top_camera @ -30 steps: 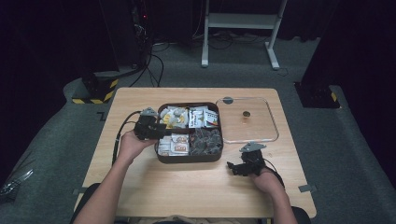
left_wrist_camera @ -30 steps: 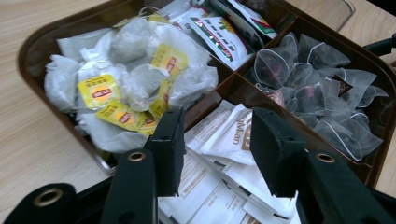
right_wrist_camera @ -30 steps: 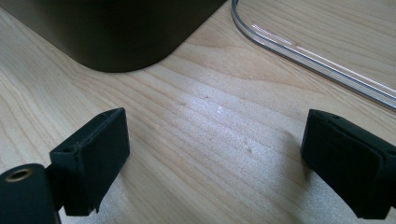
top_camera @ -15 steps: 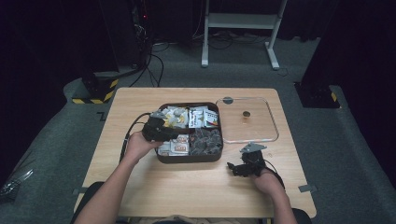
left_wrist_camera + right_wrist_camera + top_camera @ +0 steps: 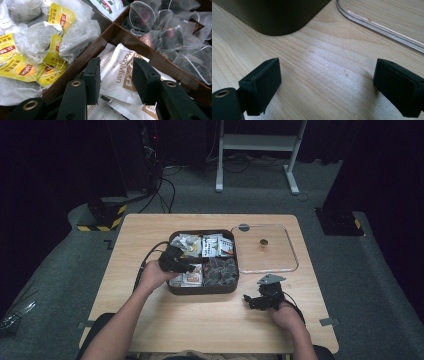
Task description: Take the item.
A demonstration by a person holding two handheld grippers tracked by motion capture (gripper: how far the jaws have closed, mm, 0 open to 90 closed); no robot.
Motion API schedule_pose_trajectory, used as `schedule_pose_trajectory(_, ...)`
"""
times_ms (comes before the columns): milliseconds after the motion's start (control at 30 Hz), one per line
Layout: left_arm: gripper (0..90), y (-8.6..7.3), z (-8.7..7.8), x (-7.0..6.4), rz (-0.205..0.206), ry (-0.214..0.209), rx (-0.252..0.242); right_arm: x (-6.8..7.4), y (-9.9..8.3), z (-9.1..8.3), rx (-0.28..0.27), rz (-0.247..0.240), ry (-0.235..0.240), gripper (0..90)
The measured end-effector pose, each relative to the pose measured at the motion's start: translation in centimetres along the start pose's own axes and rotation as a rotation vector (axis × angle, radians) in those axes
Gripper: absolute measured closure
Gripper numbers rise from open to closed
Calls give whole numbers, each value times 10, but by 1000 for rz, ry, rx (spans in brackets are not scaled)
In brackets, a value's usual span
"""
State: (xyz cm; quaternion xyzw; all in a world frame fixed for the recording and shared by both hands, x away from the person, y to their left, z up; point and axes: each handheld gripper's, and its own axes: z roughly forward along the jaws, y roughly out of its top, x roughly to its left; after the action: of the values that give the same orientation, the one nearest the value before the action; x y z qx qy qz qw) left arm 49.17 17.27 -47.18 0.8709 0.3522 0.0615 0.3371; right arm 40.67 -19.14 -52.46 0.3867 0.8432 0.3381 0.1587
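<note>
A dark brown box point(image 5: 202, 290) with four compartments stands mid-table. My left gripper point(image 5: 176, 260) hangs over its near left compartment. In the left gripper view that gripper point(image 5: 117, 73) is open, its jaws straddling a white HongMian sachet point(image 5: 125, 62) without closing on it. Yellow-tagged tea bags point(image 5: 37, 50) fill the compartment beyond a brown divider point(image 5: 100, 45); mesh pyramid bags point(image 5: 175, 32) fill another. My right gripper point(image 5: 261, 298) rests on the wood near the box's front right corner. Its jaws point(image 5: 327, 87) stand wide open over bare table.
A clear lid point(image 5: 292, 262) with a small brass knob point(image 5: 263, 241) lies flat to the right of the box. Its rim point(image 5: 382, 27) and the box's corner point(image 5: 277, 15) are just ahead of the right gripper. Bare wooden table point(image 5: 210, 325) spreads in front.
My left gripper has moved right from the box's left edge to over the near left compartment and down toward the sachets. The right gripper has stayed put.
</note>
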Motion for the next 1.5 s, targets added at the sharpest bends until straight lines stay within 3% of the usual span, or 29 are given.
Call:
schedule_pose_trajectory(333,638,0,4,2,-10,-23,26,0,0,0,1,-3,-1,79)
schedule_pose_trajectory(433,695,-1,4,3,-9,-46,23,0,0,0,1,-1,-2,79)
schedule_pose_trajectory(600,768,1,3,2,2,-42,26,1,0,0,0,0,-2,79)
schedule_pose_trajectory(900,833,2,-1,2,-36,-45,28,1,0,-1,0,0,-2,79)
schedule_pose_trajectory(1500,843,5,-16,3,-46,-48,-3,1,0,-1,0,0,-2,79)
